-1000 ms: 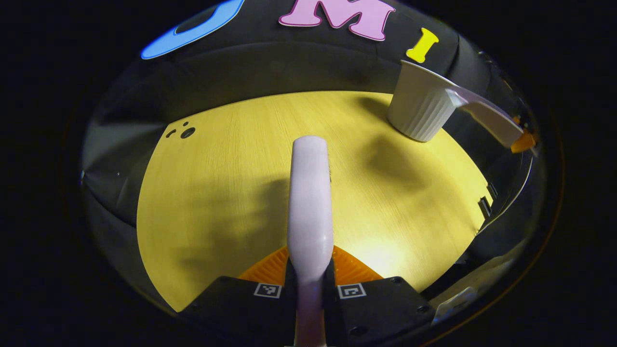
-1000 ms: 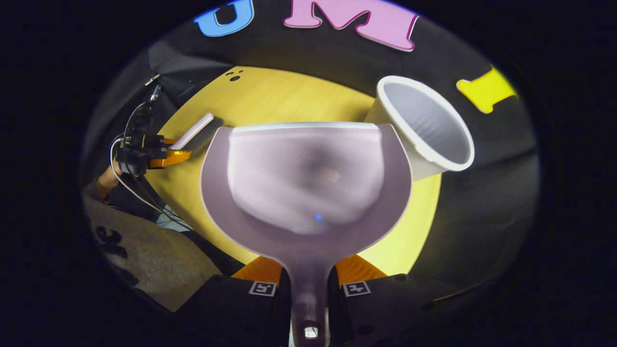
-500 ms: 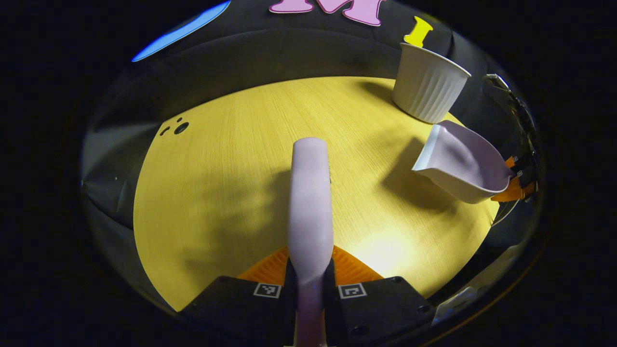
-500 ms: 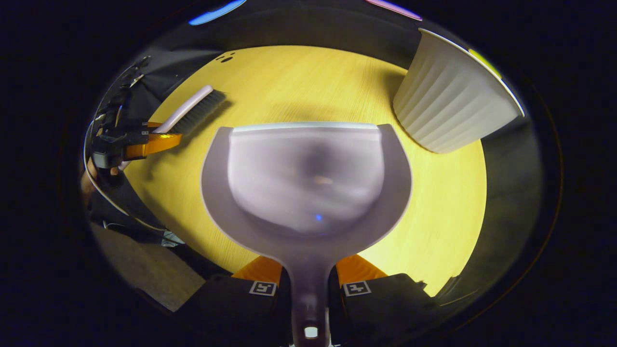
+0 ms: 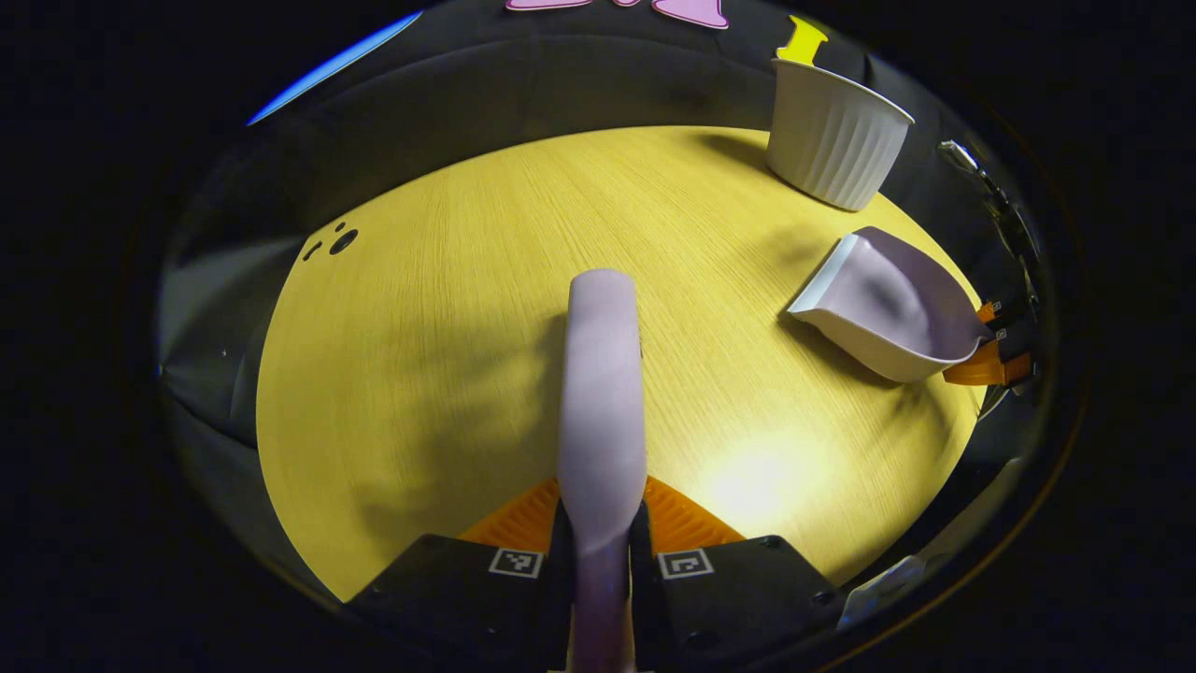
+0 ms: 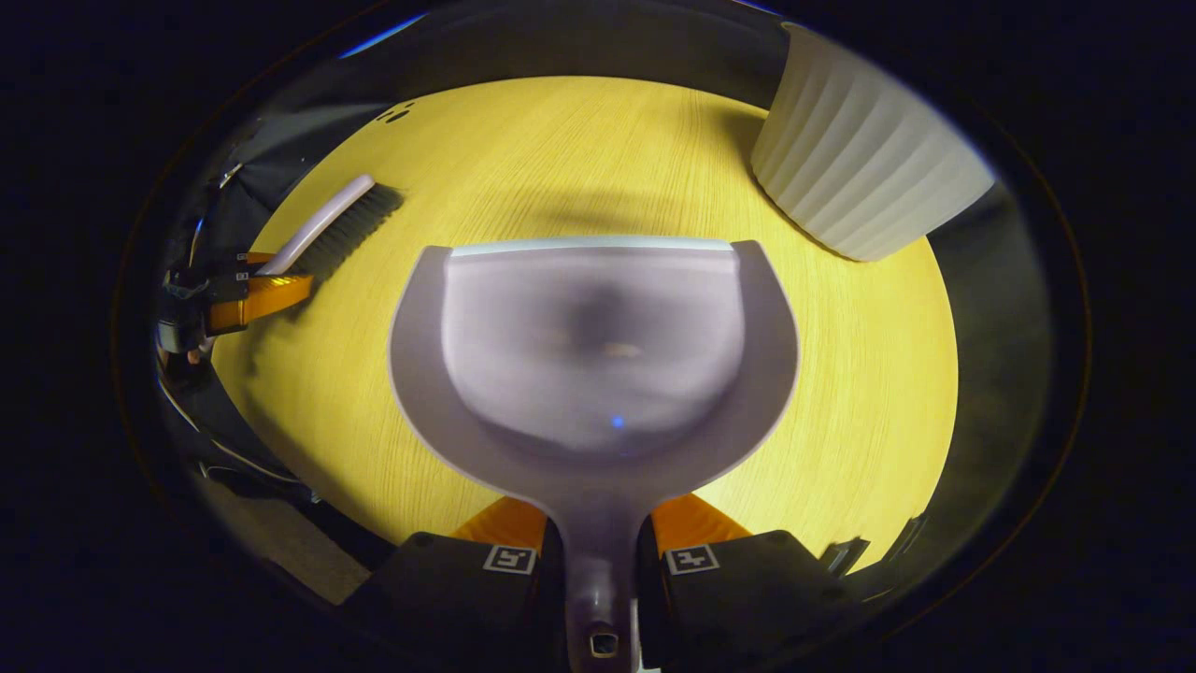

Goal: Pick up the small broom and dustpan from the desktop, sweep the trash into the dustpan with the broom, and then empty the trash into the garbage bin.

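Dustpan emptied, both tools in my grip over the table [image 5: 448, 308].

My right gripper [image 6: 598, 547] has its jaws clamped on the dustpan [image 6: 593, 346] handle, my left gripper [image 5: 598, 551] clamps the broom [image 5: 603, 393]. I'd lower both flat, gently. The pan looks bare, though blurred; the garbage bin [image 5: 834, 145] interior is hidden.

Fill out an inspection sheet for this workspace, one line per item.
Surface: yellow wood-grain desktop, small dark holes near its far left edge.
Job's things: broom held by its handle; dustpan held by its handle, low over the desktop; white ribbed garbage bin upright at the far right.
Clutter: no trash seen on the desktop.
Grippers: left gripper shut on broom; right gripper shut on dustpan.
Cables: dark cable below the left gripper.
Surroundings: black cloth booth wall.
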`<state>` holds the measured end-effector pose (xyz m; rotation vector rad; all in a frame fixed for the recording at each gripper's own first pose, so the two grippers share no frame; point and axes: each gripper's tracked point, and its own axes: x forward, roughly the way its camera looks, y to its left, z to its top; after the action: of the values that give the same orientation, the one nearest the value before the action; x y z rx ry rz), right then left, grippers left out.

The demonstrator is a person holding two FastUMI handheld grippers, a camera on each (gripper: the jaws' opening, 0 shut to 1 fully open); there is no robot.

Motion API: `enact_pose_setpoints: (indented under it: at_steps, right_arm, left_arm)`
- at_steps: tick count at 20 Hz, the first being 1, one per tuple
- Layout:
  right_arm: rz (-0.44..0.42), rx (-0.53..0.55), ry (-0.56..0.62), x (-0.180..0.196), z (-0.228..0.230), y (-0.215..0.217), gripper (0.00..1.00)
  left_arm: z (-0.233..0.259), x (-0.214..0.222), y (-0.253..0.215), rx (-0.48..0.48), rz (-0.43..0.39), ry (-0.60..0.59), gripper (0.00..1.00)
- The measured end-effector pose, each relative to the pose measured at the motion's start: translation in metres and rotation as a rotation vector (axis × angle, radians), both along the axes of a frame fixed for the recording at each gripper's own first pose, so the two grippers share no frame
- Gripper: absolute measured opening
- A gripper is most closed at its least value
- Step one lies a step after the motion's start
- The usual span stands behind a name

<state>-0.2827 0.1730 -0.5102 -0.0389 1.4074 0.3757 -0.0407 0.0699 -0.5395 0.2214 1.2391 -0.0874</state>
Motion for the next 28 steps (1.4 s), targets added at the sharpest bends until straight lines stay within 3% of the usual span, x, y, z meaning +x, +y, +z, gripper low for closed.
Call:
enact_pose_setpoints:
  at_steps: [5,7,15,16,17,19,24,28]
  right_arm:
    - [0.004,0.004,0.008,-0.005,-0.011,0.009,0.36]
    - [0.013,0.004,0.01,-0.008,-0.009,0.004,0.36]
    - [0.012,0.044,-0.002,-0.014,0.012,-0.001,0.41]
    - [0.012,0.049,-0.006,-0.015,0.019,-0.003,0.42]
    - [0.008,0.059,-0.015,-0.016,0.027,-0.004,0.41]
    - [-0.002,0.087,-0.036,-0.017,0.046,-0.007,0.41]
    - [-0.02,0.141,-0.176,-0.005,0.105,-0.014,0.41]
    - [-0.072,0.18,-0.392,0.035,0.165,-0.015,0.41]
  left_arm:
    - [0.001,0.001,0.005,0.023,-0.003,-0.013,0.34]
    - [0.003,0.003,0.007,0.035,-0.008,-0.026,0.41]
    - [0.031,-0.006,0.001,0.076,-0.041,-0.071,0.39]
    - [0.037,-0.007,0.0,0.08,-0.045,-0.08,0.43]
    - [0.044,-0.008,0.001,0.084,-0.05,-0.089,0.37]
    - [0.057,-0.011,0.001,0.094,-0.055,-0.11,0.37]
    - [0.103,-0.006,-0.013,0.057,-0.009,-0.22,0.37]
    - [0.166,0.03,-0.045,-0.015,-0.015,-0.439,0.37]
